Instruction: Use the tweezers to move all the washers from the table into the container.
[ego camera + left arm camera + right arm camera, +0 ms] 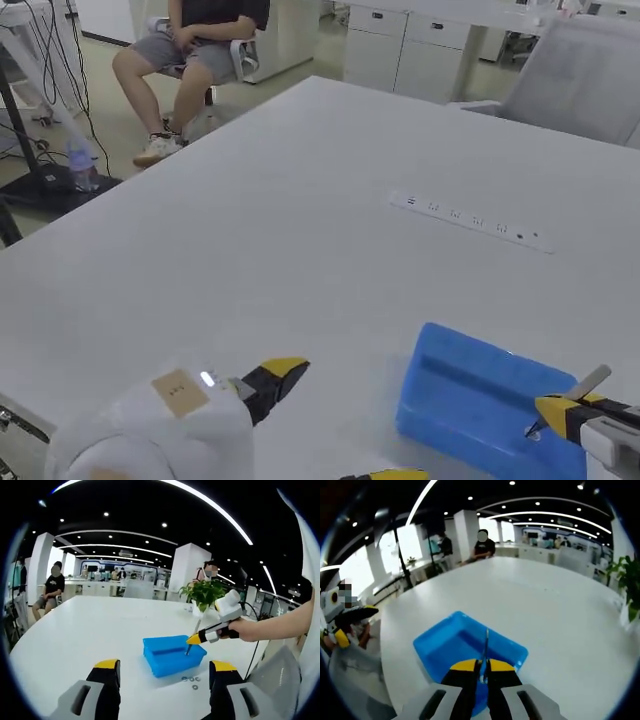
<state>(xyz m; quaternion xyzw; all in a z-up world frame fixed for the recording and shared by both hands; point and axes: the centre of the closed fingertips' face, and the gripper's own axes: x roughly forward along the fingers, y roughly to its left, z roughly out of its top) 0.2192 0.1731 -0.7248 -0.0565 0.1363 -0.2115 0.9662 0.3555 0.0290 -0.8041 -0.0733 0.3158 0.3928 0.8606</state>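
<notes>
Looking just beside the blue container (172, 657), we find a few washers (191, 680) on the white table (300, 200). Above the container, the right gripper (484, 666) pinches the tweezers (486, 647), whose tips dip inside it. Short of the container, the left gripper (165, 666) gapes wide, empty.

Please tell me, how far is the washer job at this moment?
Done: I can make out nothing inside the blue container. In hand: the right tool is shut on the tweezers, whose tips are over the container. Left: a few washers lie on the table beside it.
</notes>
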